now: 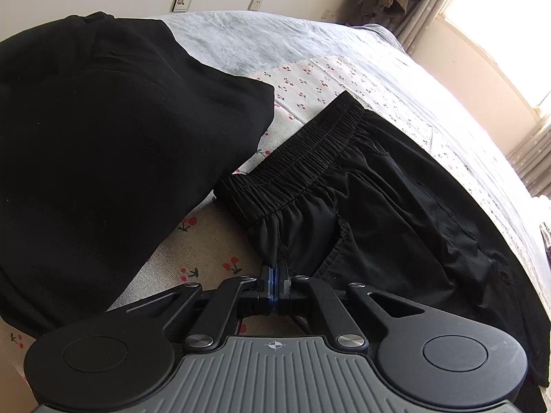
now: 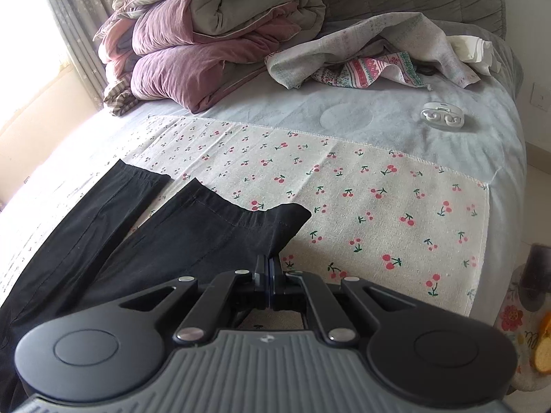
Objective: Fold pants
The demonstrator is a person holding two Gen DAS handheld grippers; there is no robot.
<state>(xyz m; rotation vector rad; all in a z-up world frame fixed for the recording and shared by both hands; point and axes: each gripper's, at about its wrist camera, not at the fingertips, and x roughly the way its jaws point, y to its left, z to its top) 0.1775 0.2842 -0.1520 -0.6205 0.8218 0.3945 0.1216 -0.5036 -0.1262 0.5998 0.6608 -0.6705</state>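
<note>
Pants: black, lying flat on the cherry-print cloth that covers the bed.

Left wrist view:
- Waist end is in frame. The elastic waistband runs diagonally from lower left to upper right, with a pocket opening just below it.
- Left gripper has its jaws pressed together, pinching a fold of pants fabric at the near side edge below the waistband. The fabric bunches into the pinch.
- A second black garment lies to the left of the pants, near them and partly overlapping the same cloth. Whether the two touch is unclear.
- Background: wall outlets, curtain, bright window on the right.

Right wrist view:
- Leg end of the pants is in frame. The two legs lie side by side with a strip of cloth showing between them. The far leg cuff lies flat; the near leg cuff is wavy at the hem.
- Right gripper is clamped shut on the near leg's edge, just below the cuff corner.
- At the head of the bed: a folded purple-and-grey quilt, a crumpled patterned sheet and a small white clip-like object on the grey bedsheet, all well apart from the pants.
</note>
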